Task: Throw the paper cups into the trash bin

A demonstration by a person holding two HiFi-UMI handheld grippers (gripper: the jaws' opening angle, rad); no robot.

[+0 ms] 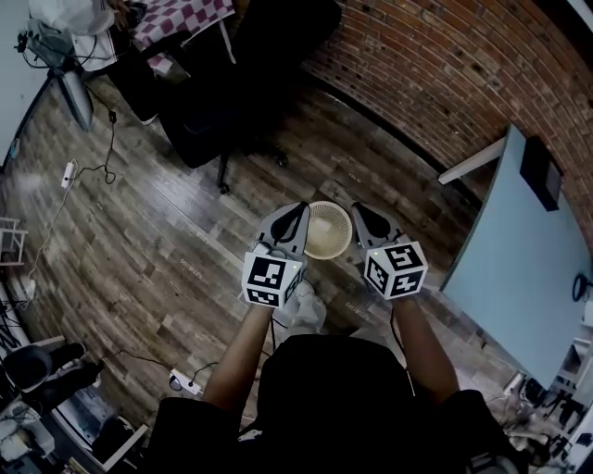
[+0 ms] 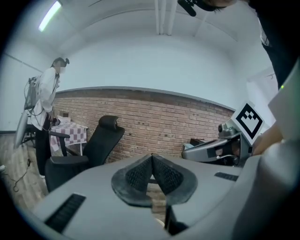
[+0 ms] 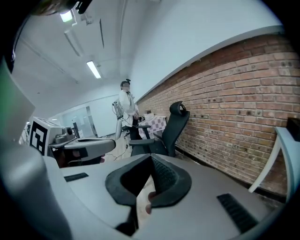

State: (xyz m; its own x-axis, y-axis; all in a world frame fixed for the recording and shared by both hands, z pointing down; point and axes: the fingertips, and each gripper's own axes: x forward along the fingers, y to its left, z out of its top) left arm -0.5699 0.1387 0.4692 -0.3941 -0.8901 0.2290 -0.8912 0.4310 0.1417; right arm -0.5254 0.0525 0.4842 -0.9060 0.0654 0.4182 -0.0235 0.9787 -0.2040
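Observation:
A round cream paper cup (image 1: pixel 328 231), open side up, hangs over the wooden floor in the head view, between my two grippers. My left gripper (image 1: pixel 298 215) meets its rim from the left. The right gripper (image 1: pixel 359 215) meets the rim from the right. In the left gripper view the left gripper (image 2: pixel 151 176) has its ribbed pads pressed together, and the cup barely shows below them. In the right gripper view the right gripper (image 3: pixel 151 180) is shut on a cream paper edge with reddish print (image 3: pixel 143 199).
A black office chair (image 1: pixel 213 120) stands ahead on the floor. A pale blue table (image 1: pixel 519 250) is at the right, below the brick wall (image 1: pixel 445 65). Cables and a power strip (image 1: pixel 69 173) lie at the left. A person (image 2: pixel 47 93) stands by a checkered table (image 1: pixel 176 18).

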